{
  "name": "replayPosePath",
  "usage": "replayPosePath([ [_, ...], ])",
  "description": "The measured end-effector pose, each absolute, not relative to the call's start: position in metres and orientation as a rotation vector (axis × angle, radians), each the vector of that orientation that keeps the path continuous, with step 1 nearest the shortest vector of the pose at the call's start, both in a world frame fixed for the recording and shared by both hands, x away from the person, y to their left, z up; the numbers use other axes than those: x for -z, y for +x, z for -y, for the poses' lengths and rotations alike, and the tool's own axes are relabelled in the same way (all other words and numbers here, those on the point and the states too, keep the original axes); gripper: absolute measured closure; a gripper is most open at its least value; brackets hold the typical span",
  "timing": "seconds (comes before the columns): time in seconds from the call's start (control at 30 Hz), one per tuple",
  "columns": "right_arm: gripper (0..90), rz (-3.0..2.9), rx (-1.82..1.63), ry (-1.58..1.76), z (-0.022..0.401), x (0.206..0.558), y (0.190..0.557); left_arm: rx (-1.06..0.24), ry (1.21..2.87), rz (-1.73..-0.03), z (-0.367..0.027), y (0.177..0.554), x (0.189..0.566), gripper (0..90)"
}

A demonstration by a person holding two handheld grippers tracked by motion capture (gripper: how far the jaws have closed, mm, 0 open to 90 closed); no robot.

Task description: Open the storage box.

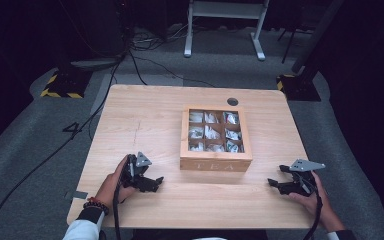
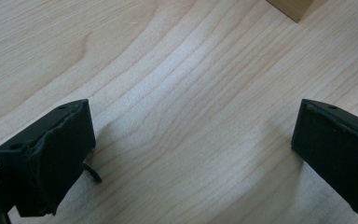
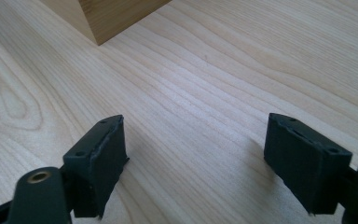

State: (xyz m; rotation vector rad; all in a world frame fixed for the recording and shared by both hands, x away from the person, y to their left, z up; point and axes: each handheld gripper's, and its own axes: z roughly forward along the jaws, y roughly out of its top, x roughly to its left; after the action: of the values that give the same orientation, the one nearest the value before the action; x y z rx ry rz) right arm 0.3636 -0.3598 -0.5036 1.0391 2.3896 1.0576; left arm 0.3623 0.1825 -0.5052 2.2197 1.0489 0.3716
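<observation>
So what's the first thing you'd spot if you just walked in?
The wooden tea box in the middle of the table, its nine little compartments holding pale packets. Then the two black grippers near the front edge: the left gripper and the right gripper, both with fingers wide open and empty.

A tea box (image 1: 216, 139) stands on the table (image 1: 145, 125), right of its middle and toward the far edge, with a round hole (image 1: 232, 101) in the tabletop just behind it. Inside, a three-by-three grid of compartments holds what look like tea bags (image 1: 205, 132). The left gripper (image 1: 147, 182) rests on the table near its front edge, left of the box and apart from it; the right gripper (image 1: 285, 185) sits opposite, to the box's right. Behind the table, a stand's legs (image 1: 225, 30) rest on the floor.
</observation>
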Motion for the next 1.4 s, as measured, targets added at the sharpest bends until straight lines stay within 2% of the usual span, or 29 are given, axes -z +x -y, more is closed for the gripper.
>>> replayPosePath([
  [0.37, 19.5, -2.379, -1.047, 1.056, 0.359, 0.504, 0.363, -0.373, 2.212, -1.062, -0.184, 0.360, 0.505, 0.0],
  [0.63, 18.0, -2.387, -1.008, 1.082, 0.359, 0.501, 0.363, -0.352, 2.241, -0.993, -0.190, 0.362, 0.505, 0.3],
  [0.67, 20.9, -2.392, -0.998, 1.090, 0.359, 0.500, 0.364, -0.337, 2.253, -0.953, -0.193, 0.363, 0.505, 0.3],
  [0.73, 21.1, -2.400, -1.042, 1.078, 0.357, 0.496, 0.366, -0.329, 2.262, -0.934, -0.195, 0.363, 0.505, 0.3],
  [1.0, 26.5, -2.387, -1.122, 0.994, 0.340, 0.470, 0.370, -0.325, 2.261, -0.933, -0.195, 0.363, 0.505, 0.2],
  [1.4, 30.2, -2.410, -1.153, 0.912, 0.311, 0.451, 0.381, -0.322, 2.264, -0.928, -0.195, 0.364, 0.505, 0.1],
])
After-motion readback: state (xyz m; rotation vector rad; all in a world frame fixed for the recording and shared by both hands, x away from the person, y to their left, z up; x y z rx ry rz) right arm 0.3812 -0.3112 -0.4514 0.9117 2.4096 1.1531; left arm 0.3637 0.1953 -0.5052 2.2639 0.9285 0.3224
